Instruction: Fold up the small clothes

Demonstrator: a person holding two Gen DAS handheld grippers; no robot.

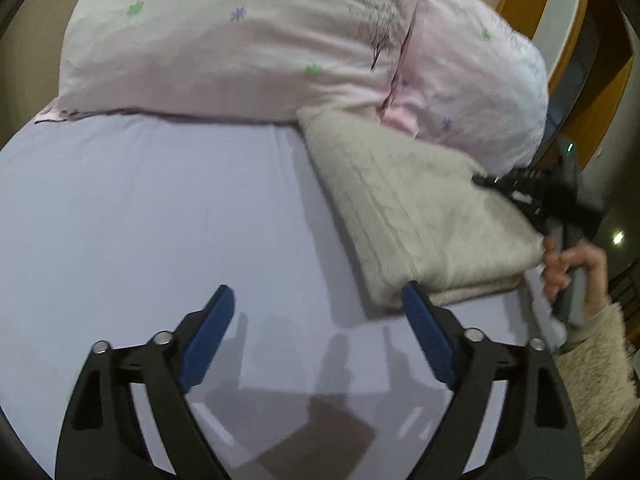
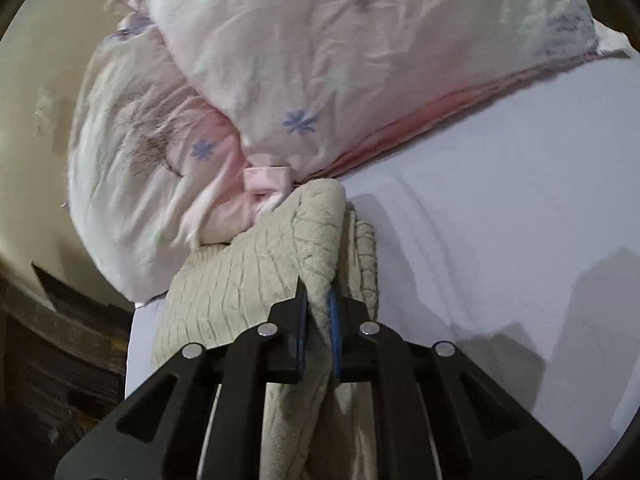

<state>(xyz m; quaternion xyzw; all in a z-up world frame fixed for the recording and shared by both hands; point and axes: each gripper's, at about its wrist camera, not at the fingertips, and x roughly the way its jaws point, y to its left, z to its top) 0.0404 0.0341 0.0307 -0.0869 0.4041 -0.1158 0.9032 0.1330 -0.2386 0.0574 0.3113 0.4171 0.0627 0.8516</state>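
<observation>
A beige cable-knit sweater [image 1: 416, 216] lies folded on the pale lavender bed sheet [image 1: 160, 208], at the right side of the bed against the pillows. My left gripper [image 1: 318, 308] is open and empty, low over the sheet, its right fingertip just in front of the sweater's near edge. My right gripper [image 2: 318, 304] is shut on a fold of the sweater [image 2: 260, 268], which bunches up between its blue pads. In the left wrist view the right gripper [image 1: 520, 188] rests at the sweater's far right edge, held by a hand.
Two pink flowered pillows [image 1: 240, 40] are piled at the head of the bed, touching the sweater's far end. The same pillows [image 2: 320, 80] fill the upper right wrist view. The bed's edge and dark floor [image 2: 60, 360] lie to the left there. Wooden furniture [image 1: 592, 80] stands beyond the bed.
</observation>
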